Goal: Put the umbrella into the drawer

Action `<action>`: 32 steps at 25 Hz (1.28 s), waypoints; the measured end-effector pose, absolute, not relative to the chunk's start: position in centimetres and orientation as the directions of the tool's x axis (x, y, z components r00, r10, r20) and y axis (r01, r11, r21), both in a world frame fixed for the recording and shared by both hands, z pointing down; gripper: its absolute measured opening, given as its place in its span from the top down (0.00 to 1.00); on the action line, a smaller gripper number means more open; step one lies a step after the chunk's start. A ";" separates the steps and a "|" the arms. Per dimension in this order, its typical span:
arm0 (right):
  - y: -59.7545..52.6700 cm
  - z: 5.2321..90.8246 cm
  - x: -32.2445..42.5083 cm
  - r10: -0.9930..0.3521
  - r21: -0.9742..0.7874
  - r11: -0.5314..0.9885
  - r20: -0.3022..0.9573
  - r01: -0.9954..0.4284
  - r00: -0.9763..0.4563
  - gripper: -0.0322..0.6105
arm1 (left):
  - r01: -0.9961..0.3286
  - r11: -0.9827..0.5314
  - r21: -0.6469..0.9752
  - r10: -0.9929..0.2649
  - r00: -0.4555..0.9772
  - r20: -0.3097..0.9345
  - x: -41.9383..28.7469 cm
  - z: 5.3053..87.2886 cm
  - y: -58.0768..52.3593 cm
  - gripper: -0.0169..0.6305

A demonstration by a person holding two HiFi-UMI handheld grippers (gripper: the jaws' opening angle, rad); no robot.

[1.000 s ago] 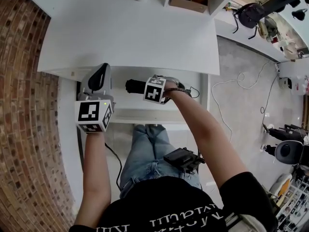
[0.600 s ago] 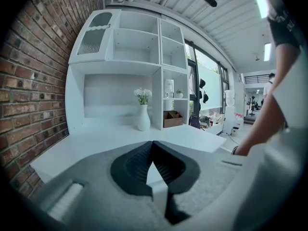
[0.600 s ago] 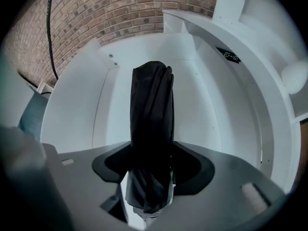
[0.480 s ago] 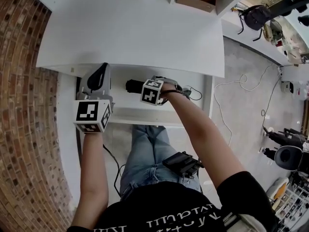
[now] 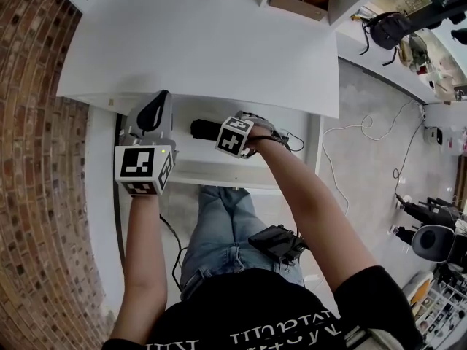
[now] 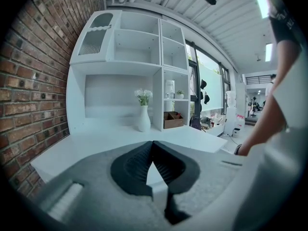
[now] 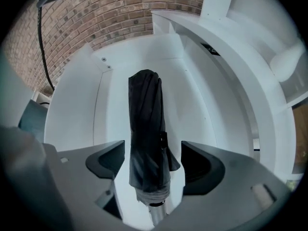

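The right hand-held gripper points down into the open drawer and its jaws are opening. They stand wide on either side of the folded black umbrella, with a gap at each pad. The umbrella lies flat on the drawer floor, just below the edge of the worktop, in the same spot as a second ago. The left hand-held gripper has kept its place at the drawer's left end. Its jaws are together, with nothing between them.

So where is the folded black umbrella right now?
At the right gripper view's centre, the folded black fabric umbrella lies on the floor of the open white drawer, between the opening fingers of the right gripper.
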State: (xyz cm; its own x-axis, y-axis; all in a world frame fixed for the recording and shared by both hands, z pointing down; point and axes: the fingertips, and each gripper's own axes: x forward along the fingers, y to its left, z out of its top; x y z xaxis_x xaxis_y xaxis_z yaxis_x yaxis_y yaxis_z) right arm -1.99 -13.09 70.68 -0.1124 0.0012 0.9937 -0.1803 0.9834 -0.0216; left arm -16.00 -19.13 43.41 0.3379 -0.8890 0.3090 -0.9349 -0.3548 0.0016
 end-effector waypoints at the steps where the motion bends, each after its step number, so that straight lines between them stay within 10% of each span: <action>1: -12.9 70.3 -1.8 0.004 -0.025 0.983 0.994 -0.182 -0.114 0.37 | -0.935 -0.354 -0.001 -0.890 0.337 0.307 -16.0 43.2 -19.1 0.99; 32: -9.9 55.3 0.5 -0.046 -0.096 0.924 0.933 -0.369 -0.356 0.48 | -0.889 -0.452 -0.069 -0.880 0.433 0.193 -12.0 33.7 -18.8 0.92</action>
State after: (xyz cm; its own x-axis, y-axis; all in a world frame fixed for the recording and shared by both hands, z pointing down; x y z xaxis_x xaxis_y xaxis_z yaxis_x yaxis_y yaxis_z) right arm 0.46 -9.95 55.30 -0.3564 -0.0455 0.9332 -0.3692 0.9244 -0.0959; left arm -11.96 -18.81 33.72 0.4330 -0.8805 0.1932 -0.8892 -0.4524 -0.0689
